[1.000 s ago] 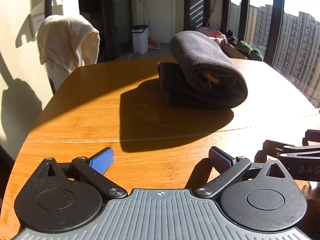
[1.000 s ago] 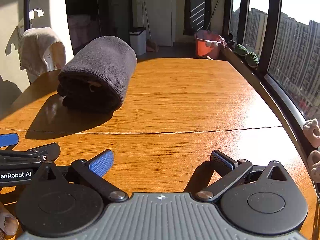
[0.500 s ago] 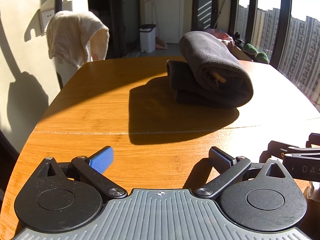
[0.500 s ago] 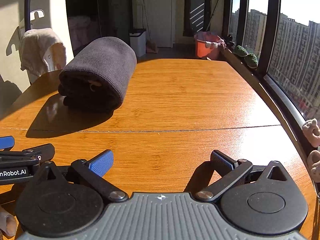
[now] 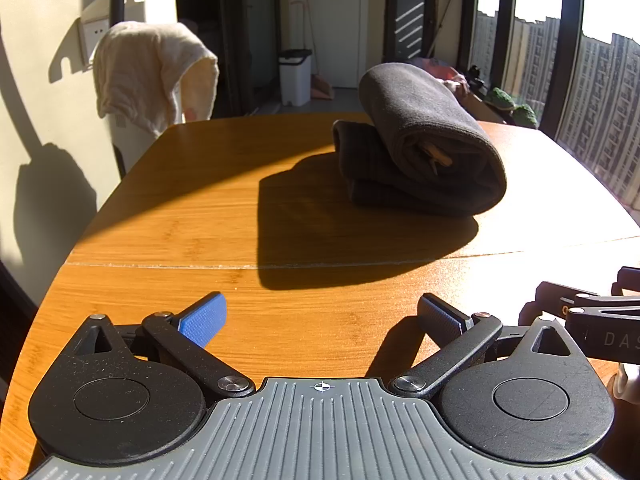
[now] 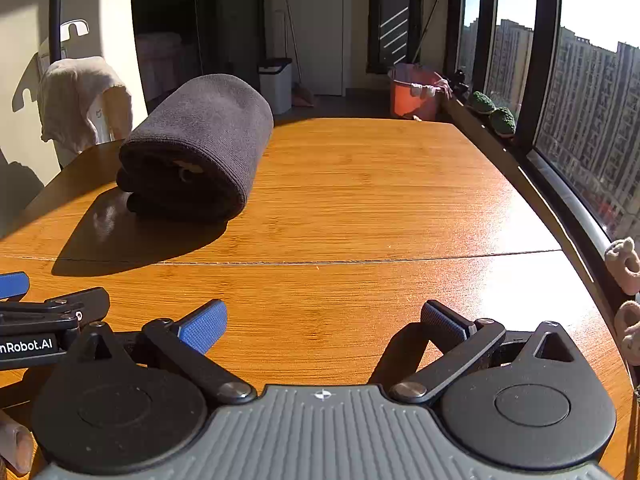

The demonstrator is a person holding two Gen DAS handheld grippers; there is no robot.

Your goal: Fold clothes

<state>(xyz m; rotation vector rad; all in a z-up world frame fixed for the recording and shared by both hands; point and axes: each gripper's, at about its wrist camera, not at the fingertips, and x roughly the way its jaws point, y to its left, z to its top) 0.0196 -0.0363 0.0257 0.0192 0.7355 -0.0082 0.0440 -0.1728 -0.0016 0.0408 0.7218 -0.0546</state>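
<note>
A dark grey folded garment [image 5: 420, 140] lies on the wooden table [image 5: 200, 220], its top layer rolled over in a thick curve above flatter layers, with a small tan tag showing in the open end; it casts a long shadow toward the cameras. In the left wrist view it sits ahead and somewhat to the right, and in the right wrist view ahead and to the left [image 6: 196, 148], well apart from both tools. The left gripper [image 5: 320, 314] hovers low over the near part of the table with its blue-padded fingers [image 5: 202, 320] spread wide and nothing between them. The right gripper [image 6: 324, 320] is likewise spread wide and empty over bare wood. Each tool shows at the edge of the other's view: the letters "DAS" can be read on the one at the right edge of the left view, and "nRobot.AI" on the one at the left edge of the right view. A cream towel [image 5: 152, 72] hangs beyond the far left corner, with a white bin [image 5: 295, 76] behind and an orange tub [image 6: 412, 94] near the window.
</note>
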